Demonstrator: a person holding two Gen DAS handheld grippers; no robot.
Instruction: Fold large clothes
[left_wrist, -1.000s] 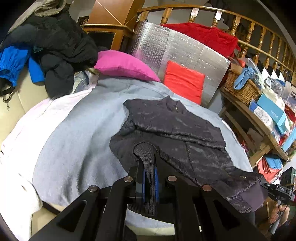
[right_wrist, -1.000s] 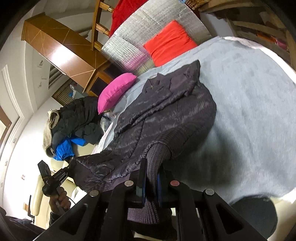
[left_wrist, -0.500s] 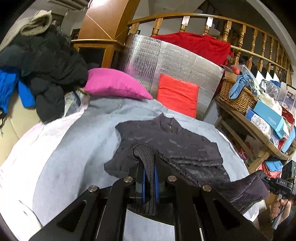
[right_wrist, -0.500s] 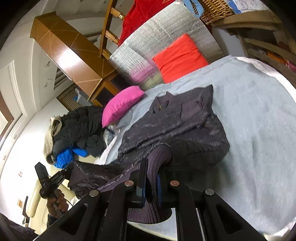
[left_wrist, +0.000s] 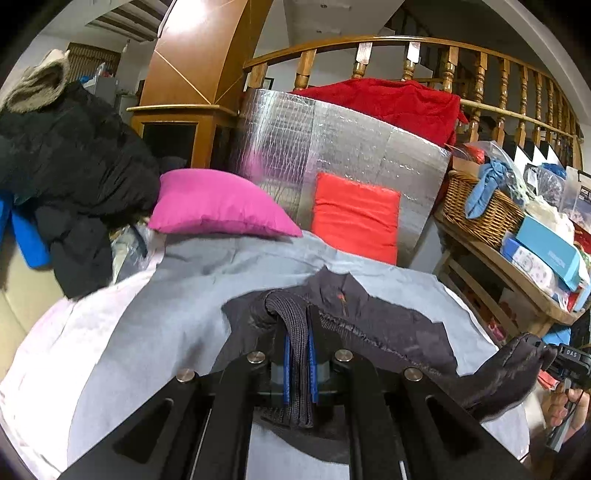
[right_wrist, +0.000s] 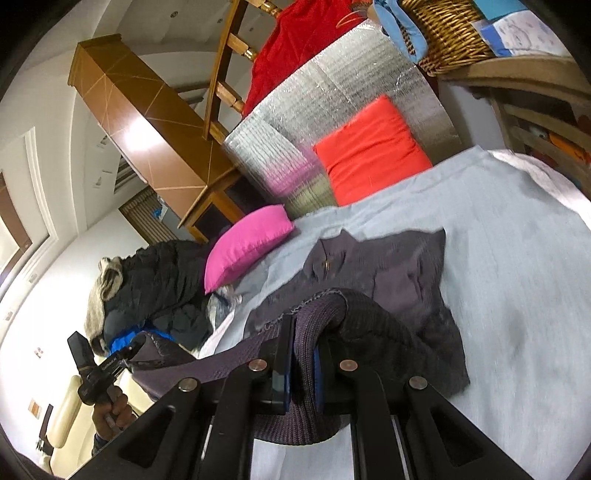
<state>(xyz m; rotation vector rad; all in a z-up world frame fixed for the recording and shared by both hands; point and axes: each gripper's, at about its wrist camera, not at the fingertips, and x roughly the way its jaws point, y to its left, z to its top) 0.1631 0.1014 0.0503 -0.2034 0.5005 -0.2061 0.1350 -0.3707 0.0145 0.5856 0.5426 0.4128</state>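
Observation:
A dark grey puffer jacket (left_wrist: 388, 325) lies on a pale grey sheet (left_wrist: 147, 332), collar toward the far cushions. My left gripper (left_wrist: 298, 332) is shut on its ribbed hem (left_wrist: 291, 314), which is lifted and hangs over the jacket body close to the collar. In the right wrist view my right gripper (right_wrist: 303, 354) is shut on the other end of the same ribbed hem (right_wrist: 332, 306), raised above the jacket (right_wrist: 406, 273). Each view shows the other gripper at its edge, the right one (left_wrist: 565, 360) and the left one (right_wrist: 110, 365), with hem stretched between them.
A pink pillow (left_wrist: 218, 206), a red cushion (left_wrist: 354, 214) and a silver foil panel (left_wrist: 332, 147) stand behind the sheet. Dark coats (left_wrist: 74, 155) are piled at the left. A wicker basket (left_wrist: 476, 210) and boxes (left_wrist: 546, 254) crowd a wooden shelf at the right.
Both grippers rose and travelled toward the collar with the hem in them. The jacket's lower part now lies doubled over its upper part, and less of it shows.

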